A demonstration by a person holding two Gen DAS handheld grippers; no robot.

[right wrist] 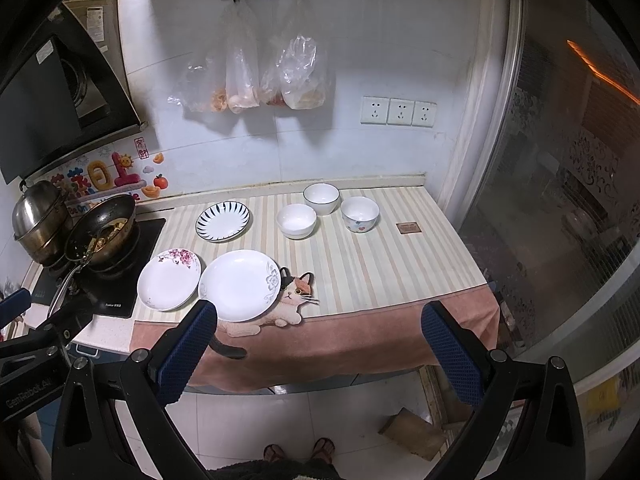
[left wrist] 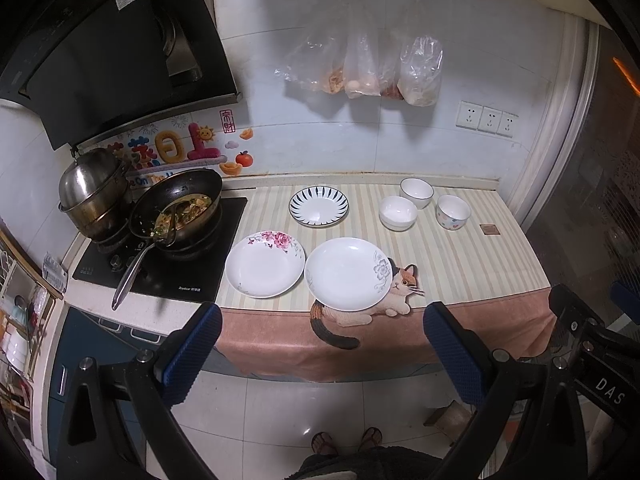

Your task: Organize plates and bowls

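Note:
Three plates lie on the striped counter cloth [left wrist: 472, 256]: a pink-flower plate [left wrist: 264, 267] [right wrist: 168, 279], a white plate with a grey flower [left wrist: 347, 273] [right wrist: 239, 285], and a blue-striped plate [left wrist: 319, 205] [right wrist: 222, 221] behind them. Three bowls stand at the back right: a plain white bowl [left wrist: 398, 212] [right wrist: 297, 220], a dark-rimmed bowl [left wrist: 417, 192] [right wrist: 321, 197], and a patterned bowl [left wrist: 453, 211] [right wrist: 359, 213]. My left gripper [left wrist: 322, 334] and right gripper [right wrist: 318, 332] are open and empty, held in front of the counter edge, away from the dishes.
A stove [left wrist: 160, 264] on the left holds a wok with food [left wrist: 178, 212] and a steel pot [left wrist: 92, 192]. Plastic bags [left wrist: 360, 68] hang on the wall. A small brown card [left wrist: 490, 229] lies at the right. A glass door [right wrist: 560, 200] bounds the right.

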